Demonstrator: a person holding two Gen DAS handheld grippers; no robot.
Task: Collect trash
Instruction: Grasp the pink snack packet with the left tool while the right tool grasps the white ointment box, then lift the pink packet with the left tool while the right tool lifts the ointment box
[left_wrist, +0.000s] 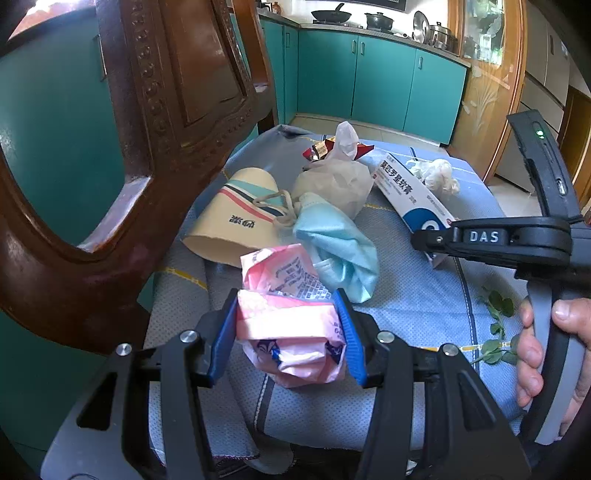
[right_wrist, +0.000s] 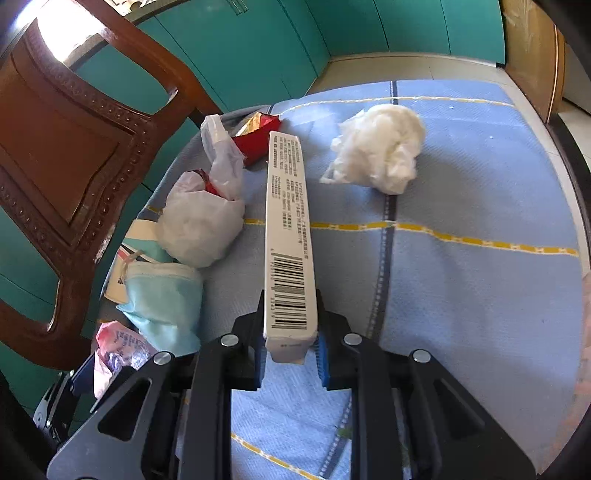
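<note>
On the blue chair cushion (right_wrist: 472, 302) lies a scatter of trash. My left gripper (left_wrist: 288, 332) is shut on a crumpled pink wrapper (left_wrist: 284, 295), its blue pads pressing both sides. My right gripper (right_wrist: 290, 332) is shut on the near end of a long white ointment box (right_wrist: 288, 221), which stands on its narrow edge. From the left wrist view the right gripper (left_wrist: 424, 242) sits over the box (left_wrist: 402, 184). A blue face mask (left_wrist: 336, 243), a paper cup (left_wrist: 232, 218), a white plastic bag (left_wrist: 336, 181), a red wrapper (right_wrist: 255, 136) and a white tissue ball (right_wrist: 380, 147) lie loose.
A carved wooden chair back (left_wrist: 147, 147) rises close on the left of the cushion. A green leafy sprig (left_wrist: 498, 314) lies at the cushion's right side, by the person's hand (left_wrist: 535, 350). Teal cabinets and tiled floor lie beyond.
</note>
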